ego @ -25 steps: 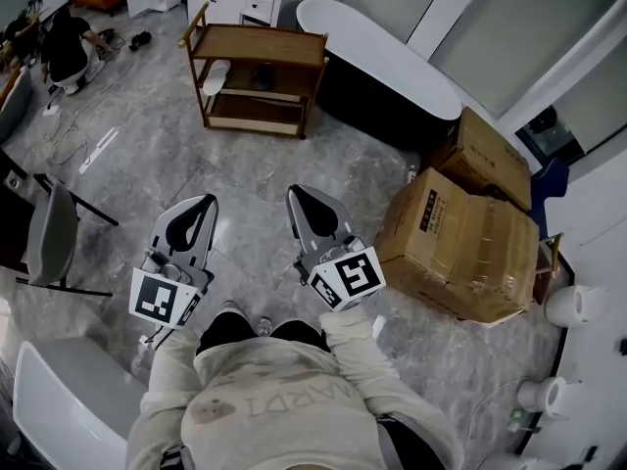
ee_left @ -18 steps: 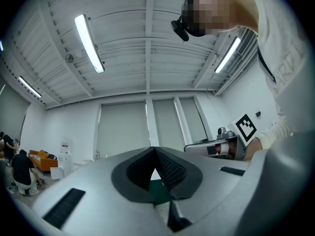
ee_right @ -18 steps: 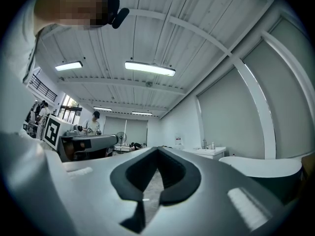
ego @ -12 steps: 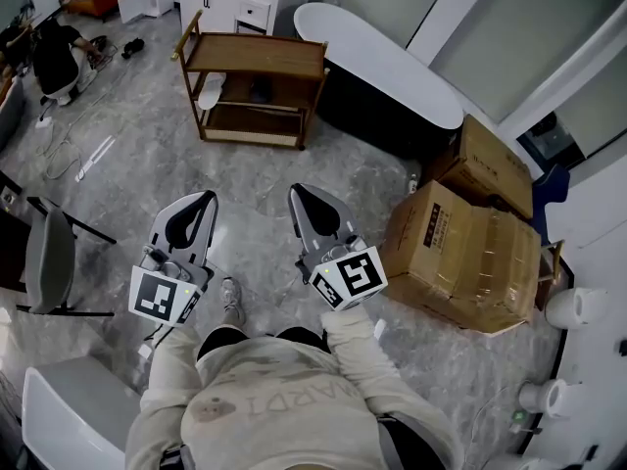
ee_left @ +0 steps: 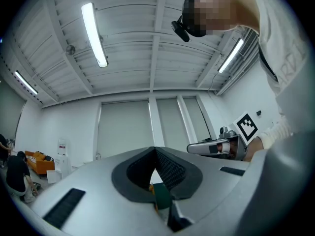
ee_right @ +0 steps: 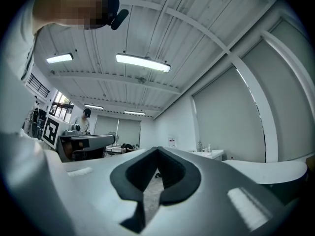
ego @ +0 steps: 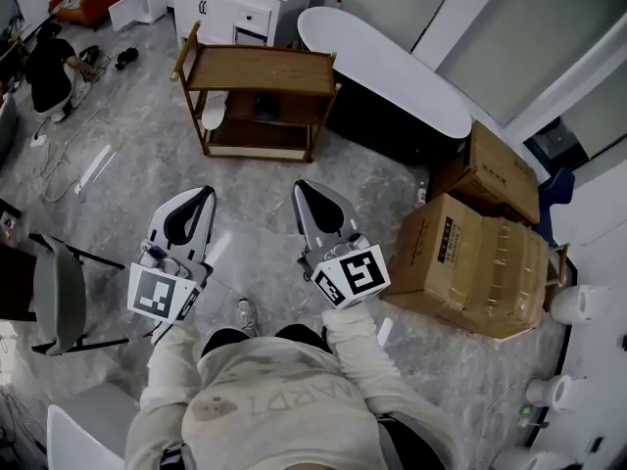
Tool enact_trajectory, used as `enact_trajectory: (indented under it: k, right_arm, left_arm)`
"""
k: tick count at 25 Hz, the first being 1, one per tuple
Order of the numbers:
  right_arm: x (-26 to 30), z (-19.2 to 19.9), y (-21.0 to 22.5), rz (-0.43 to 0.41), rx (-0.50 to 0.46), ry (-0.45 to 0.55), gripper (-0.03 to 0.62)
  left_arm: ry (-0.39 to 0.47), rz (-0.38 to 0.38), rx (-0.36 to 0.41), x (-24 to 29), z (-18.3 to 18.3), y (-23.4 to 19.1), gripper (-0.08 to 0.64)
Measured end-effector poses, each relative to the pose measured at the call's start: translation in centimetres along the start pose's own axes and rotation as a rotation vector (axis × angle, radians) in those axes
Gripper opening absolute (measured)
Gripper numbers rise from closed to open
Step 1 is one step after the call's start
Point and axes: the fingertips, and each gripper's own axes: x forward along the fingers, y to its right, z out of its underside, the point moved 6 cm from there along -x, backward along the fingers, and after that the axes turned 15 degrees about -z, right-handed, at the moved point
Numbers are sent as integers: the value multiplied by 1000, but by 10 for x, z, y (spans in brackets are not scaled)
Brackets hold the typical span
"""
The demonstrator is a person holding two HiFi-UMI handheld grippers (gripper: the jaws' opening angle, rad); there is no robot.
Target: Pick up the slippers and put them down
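A wooden shelf cart (ego: 260,69) stands on the floor ahead of me. On its lower shelf lie a white slipper (ego: 214,113) and a dark one (ego: 265,107). My left gripper (ego: 193,205) and right gripper (ego: 312,196) are held side by side in front of my body, pointing toward the cart and well short of it. Both are shut with nothing between the jaws. In the left gripper view the left gripper (ee_left: 155,149) shows its tips touching under a ceiling with strip lights. The right gripper (ee_right: 157,150) looks the same in the right gripper view.
A black tub with a white rim (ego: 392,71) stands right of the cart. Cardboard boxes (ego: 480,253) are stacked at my right. At my left is a grey chair (ego: 59,297). A white cabinet (ego: 235,8) stands behind the cart, and a person (ego: 49,67) crouches at far left among cables.
I have walked forward: the cart and tub sit lower and closer in the head view, and the chair has slid back at left. Both grippers stay shut, side by side.
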Motion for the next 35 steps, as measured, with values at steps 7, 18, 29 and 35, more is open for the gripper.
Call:
enact_trajectory:
  k: [7,18,29,35]
  right_arm:
    - [69,17,32,29,3,-5,9]
    - [133,41,75,41,-5,-45,9]
    - [214,59,166,5,15,-68,9]
    - [262,71,221,-38,26,-89,9]
  left_arm:
    - [-4,13,2,48,20,-65,5]
    - [-33,19,-28,105,58,-119,5]
    - [-46,-30,-12,196,82,-171,5]
    - [-76,-97,-32,245,94,-197,5]
